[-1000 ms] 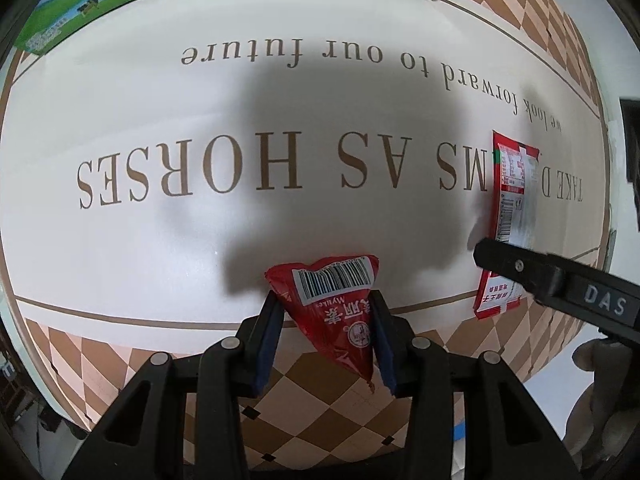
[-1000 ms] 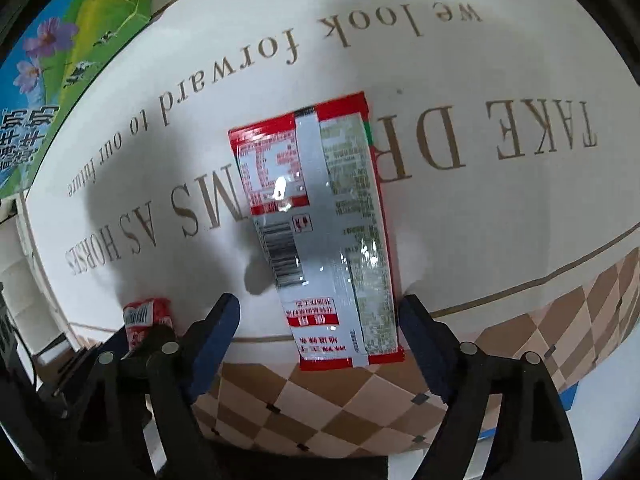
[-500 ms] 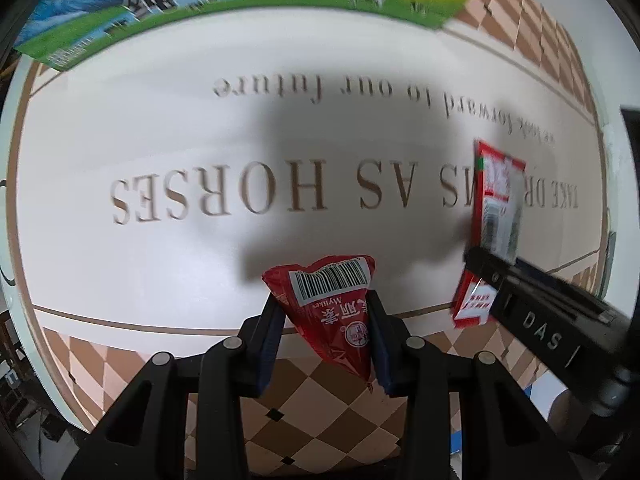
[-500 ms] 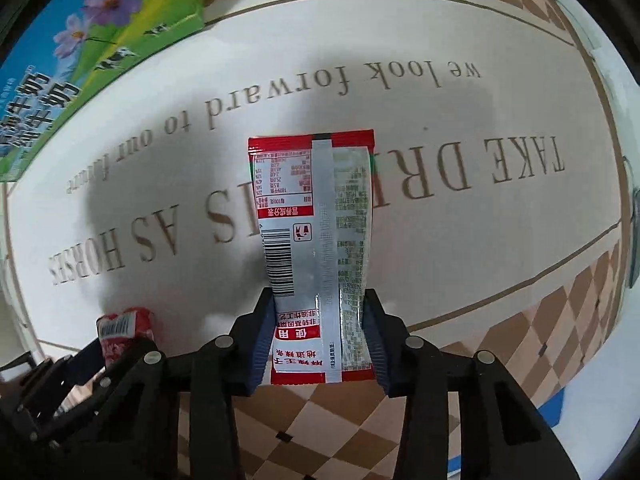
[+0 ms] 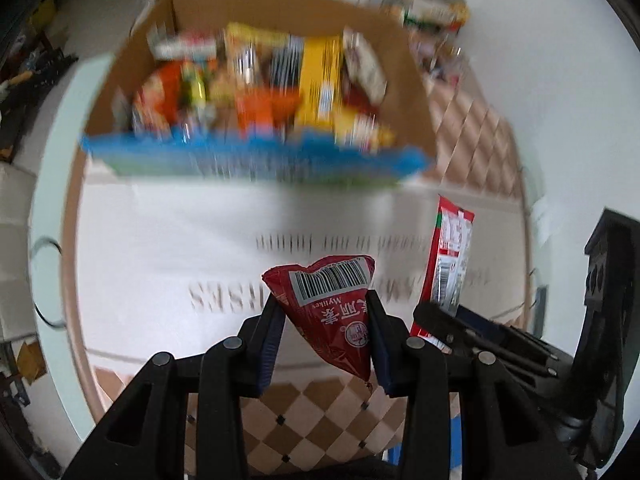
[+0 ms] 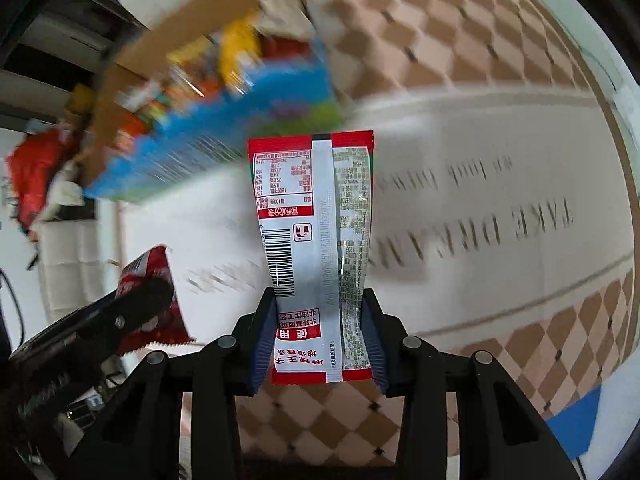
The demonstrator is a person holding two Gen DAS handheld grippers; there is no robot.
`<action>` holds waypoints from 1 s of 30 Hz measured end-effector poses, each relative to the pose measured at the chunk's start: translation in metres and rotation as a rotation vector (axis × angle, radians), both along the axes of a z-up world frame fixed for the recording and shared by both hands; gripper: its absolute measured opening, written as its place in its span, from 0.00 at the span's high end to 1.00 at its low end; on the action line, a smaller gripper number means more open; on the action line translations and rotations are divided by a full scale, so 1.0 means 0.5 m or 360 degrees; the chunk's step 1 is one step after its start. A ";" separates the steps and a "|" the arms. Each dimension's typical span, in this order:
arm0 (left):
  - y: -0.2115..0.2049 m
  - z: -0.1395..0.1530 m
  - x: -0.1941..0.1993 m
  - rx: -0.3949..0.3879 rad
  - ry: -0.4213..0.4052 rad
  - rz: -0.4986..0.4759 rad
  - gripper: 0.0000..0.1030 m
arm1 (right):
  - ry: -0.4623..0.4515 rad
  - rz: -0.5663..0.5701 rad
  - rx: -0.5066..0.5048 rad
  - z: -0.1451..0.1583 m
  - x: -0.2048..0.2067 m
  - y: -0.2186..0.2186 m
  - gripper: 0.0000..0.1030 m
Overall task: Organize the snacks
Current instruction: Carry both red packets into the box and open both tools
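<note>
My left gripper (image 5: pixel 326 326) is shut on a red triangular snack packet (image 5: pixel 330 304) with a barcode, held above the table. My right gripper (image 6: pixel 320 332) is shut on a flat red and silver snack packet (image 6: pixel 316 240), lifted upright off the table. That packet also shows in the left wrist view (image 5: pixel 450 264), and the triangular packet shows at the left of the right wrist view (image 6: pixel 150 280). A cardboard box (image 5: pixel 416 92) with a blue printed front, full of mixed snacks, stands at the far side, blurred.
The table (image 5: pixel 160 248) has a white cloth with brown lettering and a checkered brown border. More snack packets (image 5: pixel 434 10) lie beyond the box on the right. A red bag (image 6: pixel 38 168) sits off the table at the left.
My right gripper closed on the flat packet and lifted it. Both grippers rose and tilted up, bringing the snack box into view. The left still holds the triangular packet.
</note>
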State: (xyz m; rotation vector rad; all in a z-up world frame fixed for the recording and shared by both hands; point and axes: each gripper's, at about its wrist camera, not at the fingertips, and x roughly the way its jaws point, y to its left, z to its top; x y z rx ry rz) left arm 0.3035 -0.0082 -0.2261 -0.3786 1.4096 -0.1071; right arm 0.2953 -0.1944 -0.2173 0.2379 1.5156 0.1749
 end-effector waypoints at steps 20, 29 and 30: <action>0.210 -0.158 0.352 -0.0061 0.0242 0.0151 0.65 | -0.0176 0.0046 -0.0050 -0.066 0.360 0.235 0.59; 0.198 -0.254 0.332 -0.0042 0.0431 0.0103 0.63 | -0.0048 0.0052 -0.0081 -0.190 0.382 0.250 0.58; 0.196 -0.264 0.329 -0.0034 0.0455 0.0095 0.63 | -0.0020 0.0069 -0.0066 -0.201 0.383 0.253 0.57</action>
